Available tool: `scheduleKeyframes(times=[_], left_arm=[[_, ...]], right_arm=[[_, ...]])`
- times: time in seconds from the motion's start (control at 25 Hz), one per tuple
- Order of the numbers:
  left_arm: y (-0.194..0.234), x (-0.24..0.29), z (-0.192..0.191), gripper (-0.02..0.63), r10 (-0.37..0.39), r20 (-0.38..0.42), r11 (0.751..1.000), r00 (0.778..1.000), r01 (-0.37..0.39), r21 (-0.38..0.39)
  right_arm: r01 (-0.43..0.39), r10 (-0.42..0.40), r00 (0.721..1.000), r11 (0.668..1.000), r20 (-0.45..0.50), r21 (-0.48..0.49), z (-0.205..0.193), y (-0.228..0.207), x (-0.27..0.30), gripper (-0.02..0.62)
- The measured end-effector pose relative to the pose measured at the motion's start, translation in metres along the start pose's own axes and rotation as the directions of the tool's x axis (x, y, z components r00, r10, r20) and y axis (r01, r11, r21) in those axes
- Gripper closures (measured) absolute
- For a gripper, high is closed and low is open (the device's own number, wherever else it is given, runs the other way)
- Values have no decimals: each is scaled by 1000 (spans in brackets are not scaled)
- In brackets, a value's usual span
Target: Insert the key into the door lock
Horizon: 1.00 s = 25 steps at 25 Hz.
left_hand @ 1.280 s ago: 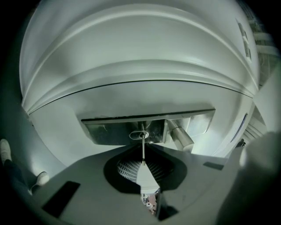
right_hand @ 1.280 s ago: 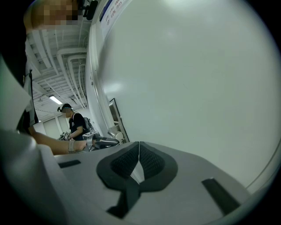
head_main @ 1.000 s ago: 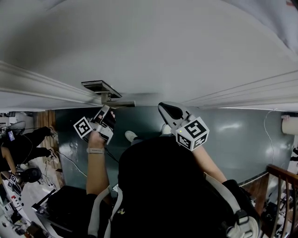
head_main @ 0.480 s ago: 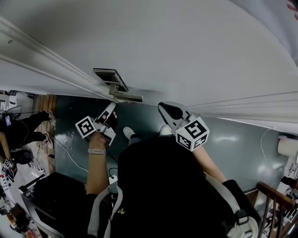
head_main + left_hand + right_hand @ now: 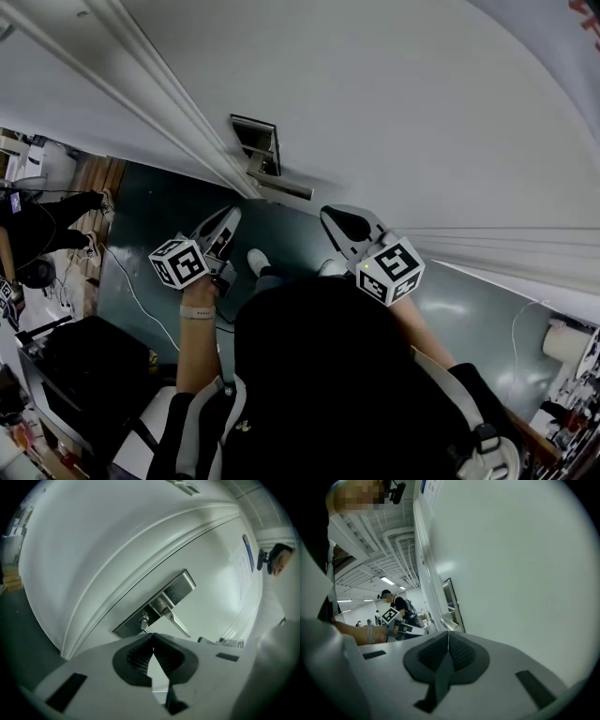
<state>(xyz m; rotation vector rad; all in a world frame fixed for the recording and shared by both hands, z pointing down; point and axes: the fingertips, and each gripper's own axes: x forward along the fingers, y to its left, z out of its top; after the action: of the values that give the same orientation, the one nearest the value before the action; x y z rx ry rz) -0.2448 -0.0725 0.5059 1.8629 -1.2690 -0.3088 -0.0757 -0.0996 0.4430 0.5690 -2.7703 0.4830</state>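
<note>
On the white door sits a metal lock plate with a lever handle. In the left gripper view, a small key sticks out of the lock plate just left of the handle. My left gripper is shut just below the key, apart from it, with nothing seen between its jaws. In the head view the left gripper points up at the handle. My right gripper hangs to the right of the handle, shut and holding nothing.
The door frame moulding runs diagonally left of the lock. Dark green floor lies below. People and cluttered desks stand at the far left. The right gripper view shows the left gripper and other people in the background.
The head view has swung, so the lock plate and handle now sit higher and more to the right. My left gripper has risen slightly toward the handle. The right gripper has barely moved.
</note>
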Motion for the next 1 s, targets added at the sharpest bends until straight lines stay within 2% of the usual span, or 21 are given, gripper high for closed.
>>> scheduleKeyframes(times=[0.16, 0.28, 0.44, 0.56, 1.0], left_arm=[[-12, -14, 6, 597, 32, 34, 995, 999, -36, 98], [-21, -21, 10, 597, 68, 57, 979, 996, -78, 190], [-35, -30, 18, 595, 126, 82, 933, 989, -146, 328], [-46, -36, 28, 595, 141, 111, 896, 984, -174, 408], [-82, -51, 50, 595, 98, 202, 810, 974, -196, 553]], right_arm=[[-47, 47, 999, 999, -4, -26, 5, 12, 9, 580], [-74, 74, 997, 996, -4, -40, 10, 20, 14, 580], [-100, 101, 995, 993, 1, -66, 19, 30, 18, 580], [-111, 112, 994, 990, 10, -84, 28, 35, 19, 580], [-102, 113, 992, 981, 54, -166, 56, 52, 15, 579]])
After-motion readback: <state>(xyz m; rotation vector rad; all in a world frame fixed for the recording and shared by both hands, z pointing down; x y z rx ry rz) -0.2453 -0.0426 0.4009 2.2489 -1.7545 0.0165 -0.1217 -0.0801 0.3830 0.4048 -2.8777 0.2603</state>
